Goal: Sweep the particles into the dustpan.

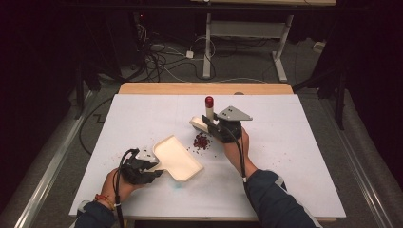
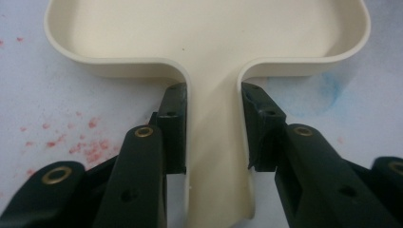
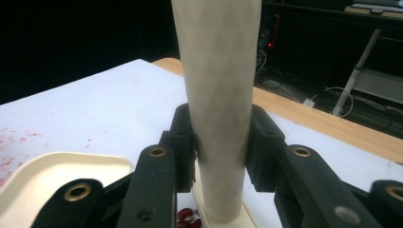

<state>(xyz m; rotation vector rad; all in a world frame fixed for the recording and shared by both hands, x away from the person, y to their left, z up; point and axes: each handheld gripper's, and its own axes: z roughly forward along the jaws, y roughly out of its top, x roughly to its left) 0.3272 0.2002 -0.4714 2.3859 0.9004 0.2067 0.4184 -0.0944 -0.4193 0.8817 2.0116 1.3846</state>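
A cream dustpan (image 1: 179, 158) lies flat on the white table, its handle (image 2: 215, 142) pointing toward me. My left gripper (image 1: 153, 170) is shut on that handle, a jaw on either side (image 2: 214, 128). My right gripper (image 1: 212, 122) is shut on the upright cream handle (image 3: 218, 95) of a small brush, which has a red cap (image 1: 209, 101) on top. The brush's base (image 1: 196, 123) rests on the table just behind a small pile of dark red beans (image 1: 202, 141). In the right gripper view the beans (image 3: 187, 216) lie at the foot of the handle.
A few stray beans (image 1: 280, 154) are scattered right of the pile, and faint red stains (image 2: 81, 142) mark the white table cover (image 1: 285, 185). The wooden table edge (image 1: 204, 88) runs along the far side, with cables and a desk frame on the floor beyond.
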